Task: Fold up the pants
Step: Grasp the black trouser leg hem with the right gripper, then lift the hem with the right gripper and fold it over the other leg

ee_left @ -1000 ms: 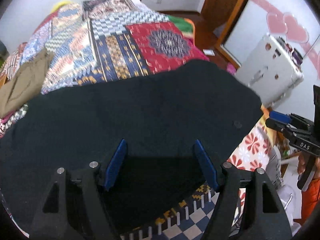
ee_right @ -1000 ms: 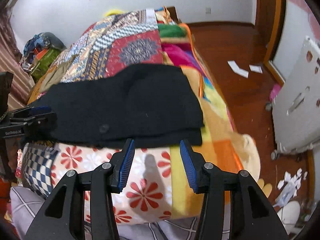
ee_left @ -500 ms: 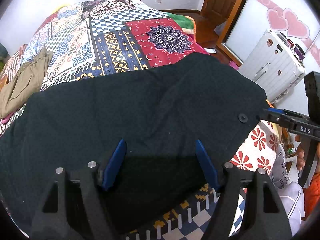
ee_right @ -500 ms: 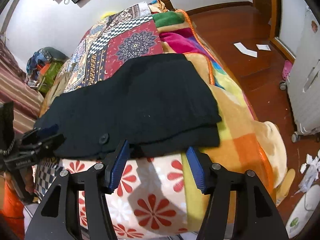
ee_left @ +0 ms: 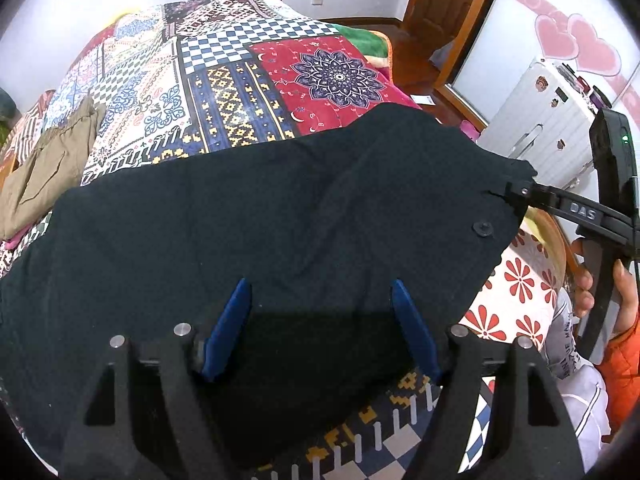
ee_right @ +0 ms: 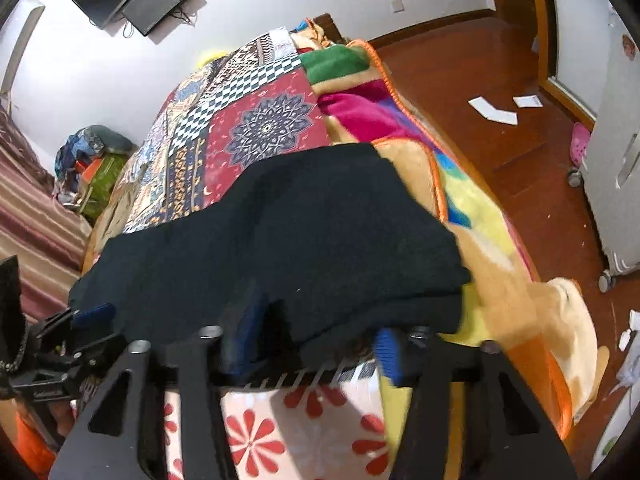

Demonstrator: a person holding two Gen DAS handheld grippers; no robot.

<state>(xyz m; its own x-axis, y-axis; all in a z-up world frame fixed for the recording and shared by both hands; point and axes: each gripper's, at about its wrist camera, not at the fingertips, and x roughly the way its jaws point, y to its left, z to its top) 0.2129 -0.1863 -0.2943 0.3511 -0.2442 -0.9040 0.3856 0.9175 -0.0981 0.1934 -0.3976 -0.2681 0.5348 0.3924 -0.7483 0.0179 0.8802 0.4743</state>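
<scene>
Black pants (ee_left: pixel 248 232) lie spread across the near end of the bed; they also show in the right wrist view (ee_right: pixel 304 236). My left gripper (ee_left: pixel 322 300) is open, its blue pads low over the near edge of the cloth. My right gripper (ee_right: pixel 316 344) is open and pushed under the waist end; the cloth drapes over its left finger (ee_right: pixel 244 324). In the left wrist view the right gripper (ee_left: pixel 520 194) touches the waist edge, just above the button (ee_left: pixel 483 227). The left gripper (ee_right: pixel 90 314) shows at the left of the right wrist view.
A patchwork quilt (ee_left: pixel 240 76) covers the bed. Khaki pants (ee_left: pixel 48 164) lie at its left side. A white suitcase (ee_left: pixel 548 120) stands right of the bed on the wood floor (ee_right: pixel 500 140). A fleece blanket (ee_right: pixel 492 240) hangs over the bed's right edge.
The right gripper moved forward to the waist end, and the cloth now lies over its fingers. The left gripper stayed open over the near edge, with the view shifting slightly.
</scene>
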